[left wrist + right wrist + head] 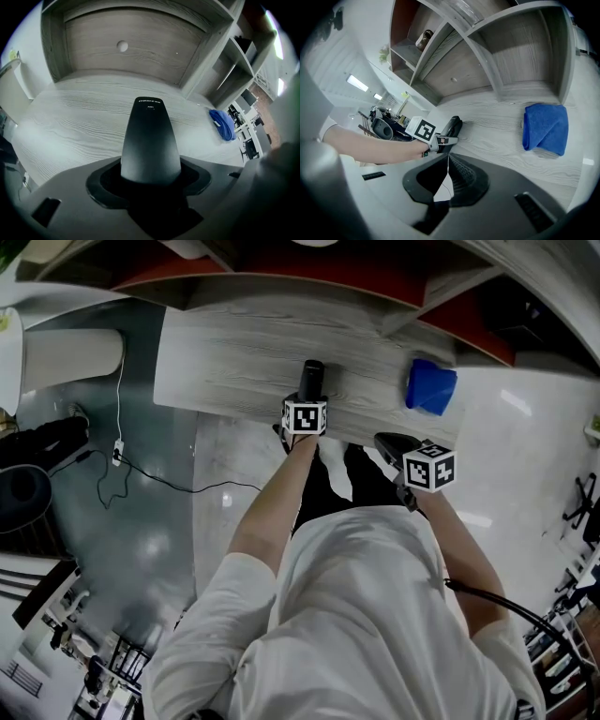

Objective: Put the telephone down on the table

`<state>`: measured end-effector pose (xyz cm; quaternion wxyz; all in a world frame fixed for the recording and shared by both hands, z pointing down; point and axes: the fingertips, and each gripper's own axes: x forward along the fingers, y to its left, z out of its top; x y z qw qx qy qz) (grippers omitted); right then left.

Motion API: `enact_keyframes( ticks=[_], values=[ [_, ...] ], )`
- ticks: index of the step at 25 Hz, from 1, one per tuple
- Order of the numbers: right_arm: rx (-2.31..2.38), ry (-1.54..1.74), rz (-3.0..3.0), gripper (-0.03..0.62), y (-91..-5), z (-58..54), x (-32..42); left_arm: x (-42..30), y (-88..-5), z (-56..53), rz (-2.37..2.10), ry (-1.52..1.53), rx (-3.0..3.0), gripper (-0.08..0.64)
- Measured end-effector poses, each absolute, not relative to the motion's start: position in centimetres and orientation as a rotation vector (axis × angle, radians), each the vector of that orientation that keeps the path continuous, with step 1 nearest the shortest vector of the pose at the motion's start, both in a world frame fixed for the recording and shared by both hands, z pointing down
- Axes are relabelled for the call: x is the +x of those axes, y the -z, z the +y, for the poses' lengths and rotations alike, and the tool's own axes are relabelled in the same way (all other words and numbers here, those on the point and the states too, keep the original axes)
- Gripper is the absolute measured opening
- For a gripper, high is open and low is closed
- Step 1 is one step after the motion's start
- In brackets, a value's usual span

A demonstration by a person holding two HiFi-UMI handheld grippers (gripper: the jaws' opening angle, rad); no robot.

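Observation:
The black telephone handset [311, 379] sticks forward out of my left gripper [308, 401], which is shut on its near end. In the left gripper view the telephone [150, 140] points across the grey wood-grain table [70, 122] toward the back panel. From the right gripper view the telephone [453, 125] lies low over the table [497, 123] near its front edge; I cannot tell whether it touches. My right gripper [392, 442] hovers at the table's front edge, right of the left one. Its jaws are shut on nothing [447, 161].
A folded blue cloth [430, 386] lies on the table's right part [545, 127]. Shelving [220, 70] rises behind and to the right of the tabletop. On the floor at the left runs a white cable [119, 437] beside dark equipment [42, 442].

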<state>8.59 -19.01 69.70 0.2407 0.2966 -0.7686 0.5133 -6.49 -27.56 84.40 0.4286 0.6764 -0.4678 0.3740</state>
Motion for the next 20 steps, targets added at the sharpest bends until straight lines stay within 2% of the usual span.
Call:
enact_keyframes(
  ticks=[5, 13, 20],
  values=[
    [0.795, -1.409, -2.106, 0.017, -69.9, -18.9, 8.2, -6.2, -84.6, -27.7, -1.165, -1.062, 1.732, 0.29],
    [0.781, -1.415, -2.113, 0.017, -69.8, -18.5, 8.1, -6.2, -84.5, -27.8, -1.216, -1.092, 1.681, 0.29],
    [0.776, -1.415, -2.113, 0.017, -69.9, -18.3, 8.2, -6.5, -83.3, -28.6, -1.284, -1.045, 1.716, 0.33]
  ],
)
